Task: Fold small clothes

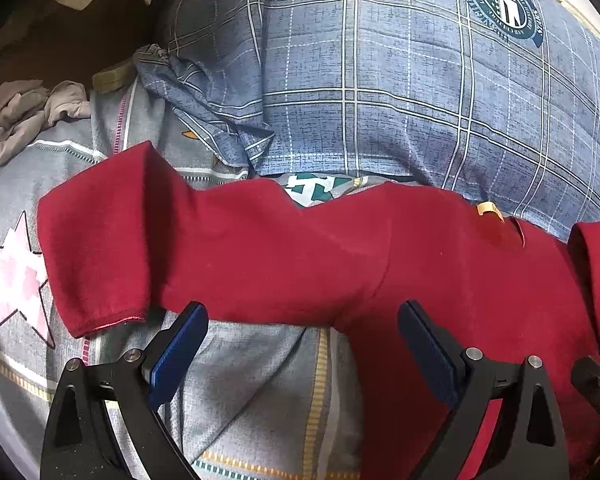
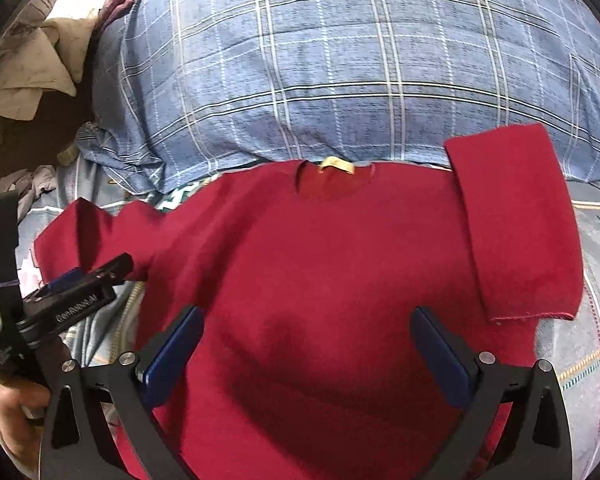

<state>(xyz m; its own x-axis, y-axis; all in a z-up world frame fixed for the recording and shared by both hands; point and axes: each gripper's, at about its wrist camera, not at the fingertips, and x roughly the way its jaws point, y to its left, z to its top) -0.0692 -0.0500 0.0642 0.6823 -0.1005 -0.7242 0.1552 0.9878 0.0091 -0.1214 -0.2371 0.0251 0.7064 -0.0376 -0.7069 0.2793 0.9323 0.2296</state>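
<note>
While the red shirt [image 2: 320, 260] lies flat on the bed [image 1: 260, 380], neck label at twelve o'clock, both my tools are spread and pinching nothing: left tool [image 1: 302, 344] beneath the sleeve [image 1: 96, 240] at nine o'clock, right tool [image 2: 308, 344] over the chest. I'd pinch that sleeve's hem cleanly and fold it inward without dragging the body.
</note>
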